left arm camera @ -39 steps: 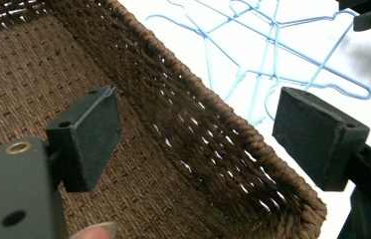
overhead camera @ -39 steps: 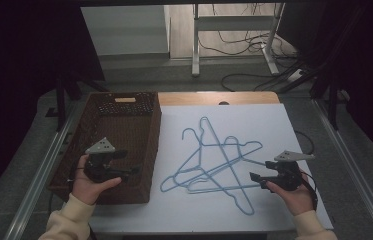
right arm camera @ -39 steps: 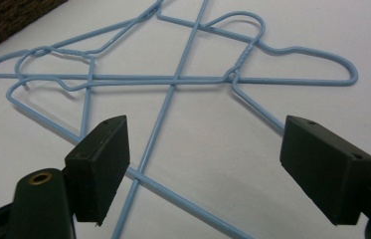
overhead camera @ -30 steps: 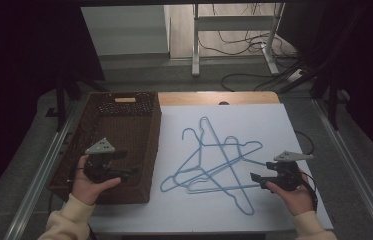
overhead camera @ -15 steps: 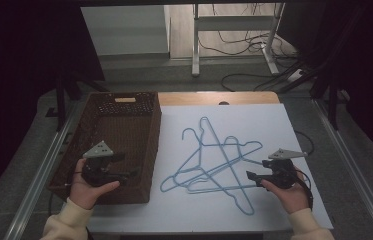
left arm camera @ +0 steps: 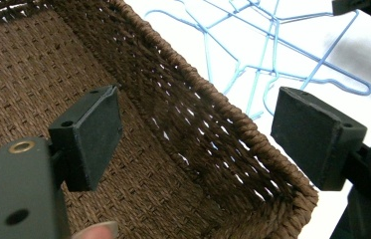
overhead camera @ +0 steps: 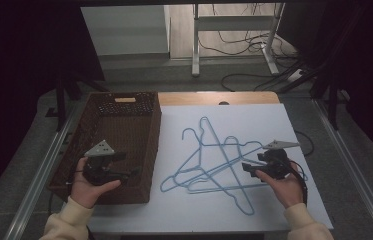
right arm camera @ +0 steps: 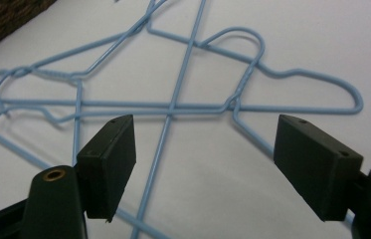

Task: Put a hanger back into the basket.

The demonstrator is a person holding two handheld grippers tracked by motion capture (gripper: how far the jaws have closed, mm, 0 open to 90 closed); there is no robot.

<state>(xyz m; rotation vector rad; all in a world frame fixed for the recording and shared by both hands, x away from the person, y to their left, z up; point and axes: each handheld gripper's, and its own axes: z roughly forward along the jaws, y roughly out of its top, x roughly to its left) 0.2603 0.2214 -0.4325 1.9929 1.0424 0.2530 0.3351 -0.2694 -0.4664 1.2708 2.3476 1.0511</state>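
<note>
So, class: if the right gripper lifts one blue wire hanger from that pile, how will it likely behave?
The hangers are thin wire, so probably light and slightly springy. They overlap, so neighbours may snag and drag. Smooth coating might slip between the pads of the open right gripper.

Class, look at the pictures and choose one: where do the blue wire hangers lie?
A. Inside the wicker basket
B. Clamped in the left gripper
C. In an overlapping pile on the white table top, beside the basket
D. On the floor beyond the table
C: the high view shows the blue wire hangers crossing one another on the white table top, to the right of the wicker basket, with both grippers open and holding nothing.
</note>
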